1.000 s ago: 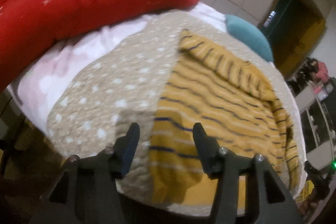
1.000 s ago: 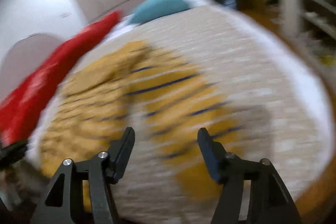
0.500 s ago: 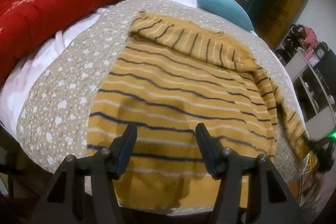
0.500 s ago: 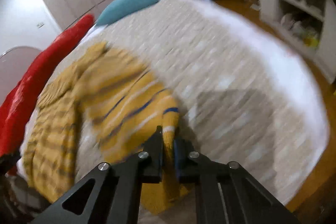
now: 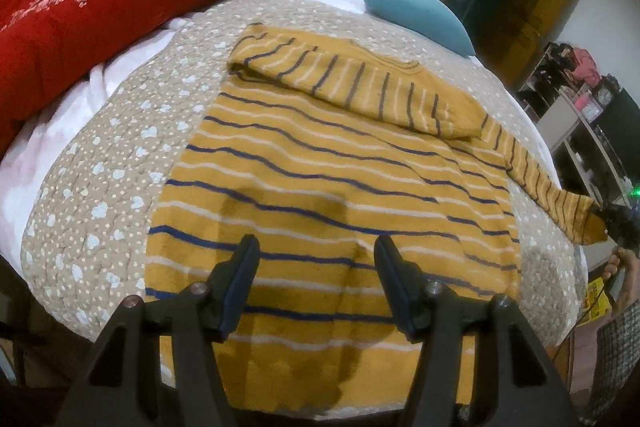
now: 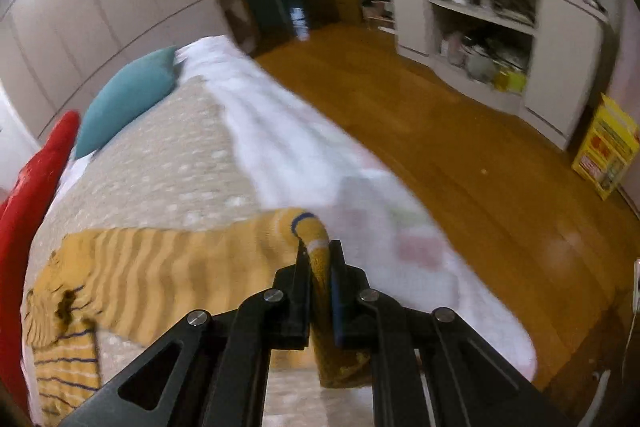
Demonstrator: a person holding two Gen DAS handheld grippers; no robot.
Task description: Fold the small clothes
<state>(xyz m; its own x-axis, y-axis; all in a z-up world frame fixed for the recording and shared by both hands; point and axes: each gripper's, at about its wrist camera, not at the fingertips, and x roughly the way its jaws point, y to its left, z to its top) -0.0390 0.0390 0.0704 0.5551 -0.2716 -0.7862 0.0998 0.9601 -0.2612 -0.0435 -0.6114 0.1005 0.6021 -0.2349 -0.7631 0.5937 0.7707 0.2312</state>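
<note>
- Covering the bed [image 5: 100, 187] is a beige quilt with white dots and small cloud shapes, over a white sheet that shows along the edges.
- Mustard sweater [image 5: 328, 195] with navy and white stripes lies flat on the quilt, one sleeve folded across its upper part, the other stretched out toward the bed's right edge.
- Red blanket [image 5: 120, 7] is heaped along the far left side; teal pillow [image 5: 416, 11] lies at the far end.
- Beyond the bed: pale wardrobe doors, a dark doorway, a wooden floor [image 6: 460, 155], a white shelf unit [image 6: 500, 27] and a yellow box [image 6: 608, 147] standing against the wall.
- Left gripper [image 5: 316, 267] hangs over the sweater's lower part, fingers about half apart with nothing between them; their gap has lately widened a little.
- Right gripper [image 6: 320, 263] has its fingers pinched tight on the outstretched sleeve's cuff [image 6: 316, 251].
- Shelf contents are blurred beyond naming; the quilt and sleeve in the right wrist view are smeared; a hand at the left wrist view's right edge is cut off.
</note>
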